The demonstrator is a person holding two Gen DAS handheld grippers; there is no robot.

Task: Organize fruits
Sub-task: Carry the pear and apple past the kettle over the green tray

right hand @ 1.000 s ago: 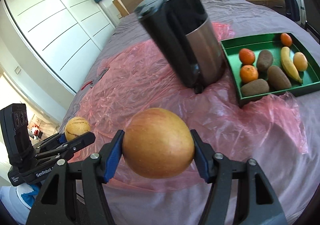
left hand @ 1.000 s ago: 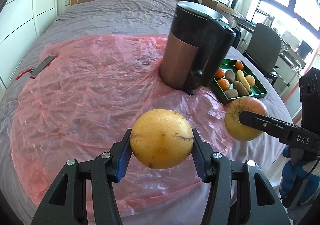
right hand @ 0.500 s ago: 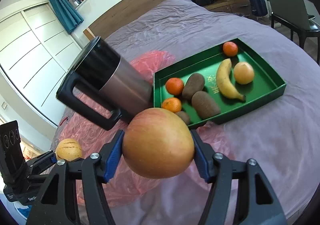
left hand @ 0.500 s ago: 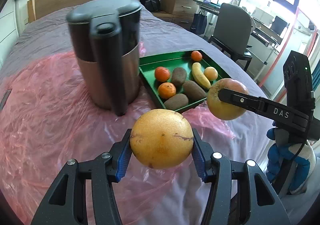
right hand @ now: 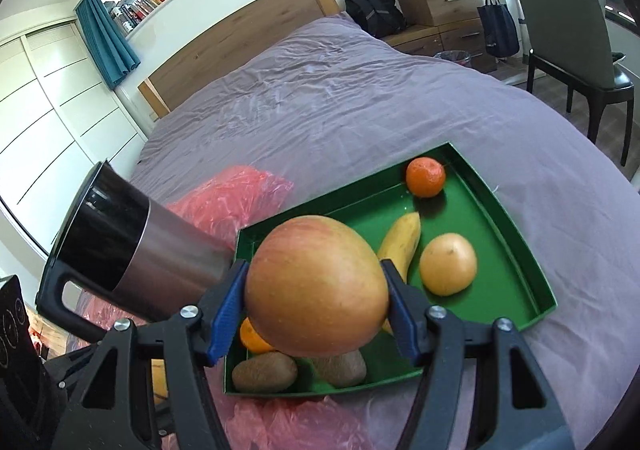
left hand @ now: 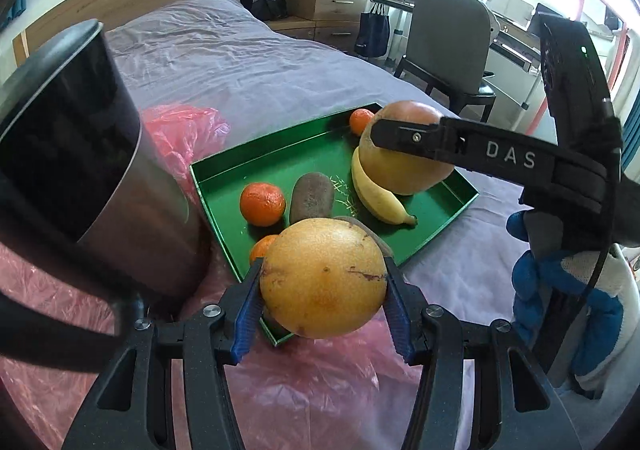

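My left gripper (left hand: pixel 323 304) is shut on a yellow grapefruit (left hand: pixel 323 278) and holds it above the near corner of the green tray (left hand: pixel 256 158). My right gripper (right hand: pixel 316 314) is shut on a big red-yellow apple (right hand: pixel 316 286), held over the tray (right hand: pixel 516 246); it shows in the left wrist view (left hand: pixel 404 154) too. In the tray lie a banana (right hand: pixel 402 246), a small yellow fruit (right hand: pixel 448 270), tangerines (right hand: pixel 426 177) and kiwis (right hand: pixel 264 372).
A black and steel kettle (left hand: pixel 80 178) stands just left of the tray on pink plastic sheet (left hand: pixel 304 382), on a purple bed (right hand: pixel 360 102). A chair (left hand: pixel 444 34) and desk stand to the right of the bed.
Both grippers have moved forward and right with their fruits, from over the pink sheet to over the green tray. The kettle now sits close on the left.
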